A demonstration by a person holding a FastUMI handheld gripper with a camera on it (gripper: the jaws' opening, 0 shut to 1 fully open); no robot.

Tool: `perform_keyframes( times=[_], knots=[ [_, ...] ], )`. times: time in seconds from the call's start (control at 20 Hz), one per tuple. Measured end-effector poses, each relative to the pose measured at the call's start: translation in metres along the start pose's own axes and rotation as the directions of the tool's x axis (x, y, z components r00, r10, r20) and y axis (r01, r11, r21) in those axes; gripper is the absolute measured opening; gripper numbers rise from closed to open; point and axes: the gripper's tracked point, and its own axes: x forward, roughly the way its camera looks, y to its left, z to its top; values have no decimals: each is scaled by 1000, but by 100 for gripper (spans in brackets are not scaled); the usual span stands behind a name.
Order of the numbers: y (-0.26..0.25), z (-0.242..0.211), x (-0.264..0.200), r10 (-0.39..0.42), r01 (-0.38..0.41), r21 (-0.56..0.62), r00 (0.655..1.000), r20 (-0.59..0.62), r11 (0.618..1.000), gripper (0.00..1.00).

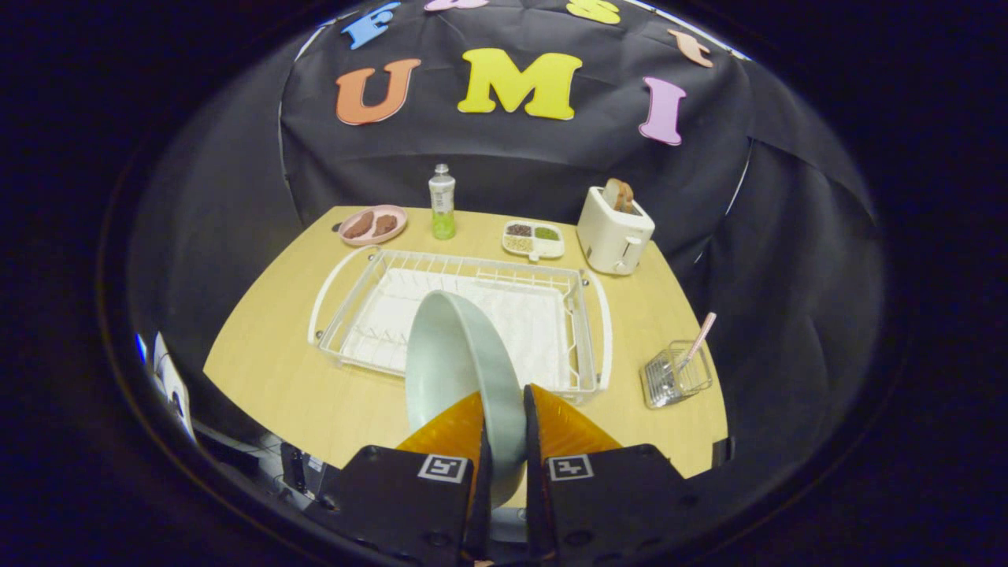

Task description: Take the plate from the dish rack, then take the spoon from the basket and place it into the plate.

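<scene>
Gripper [504, 409] at bottom centre, both fingers clamped on rim of smooth pale glazed plate [461, 362], held on edge. Behind it, white wire dish rack [587, 315], empty. Right of frame: small wire basket [677, 374], pink-handled spoon [698, 337] standing inside. Wooden table [268, 370].

A light wooden table [268, 378] stands inside a booth walled with creased black cloth [543, 157], its surface evenly lit while the surroundings fall dark.
</scene>
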Motion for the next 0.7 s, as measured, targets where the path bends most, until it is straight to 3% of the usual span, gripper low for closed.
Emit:
perform_keyframes(
  times=[0.3, 0.45, 0.7],
  knots=[
    [-16, -80, 42, 42, -41, 27, 998, -41, 999, 24],
    [-23, -96, 63, 163, -160, 109, 986, -23, 981, 25],
    [-49, -134, 98, 267, -250, 256, 963, -33, 934, 30]
  ],
)
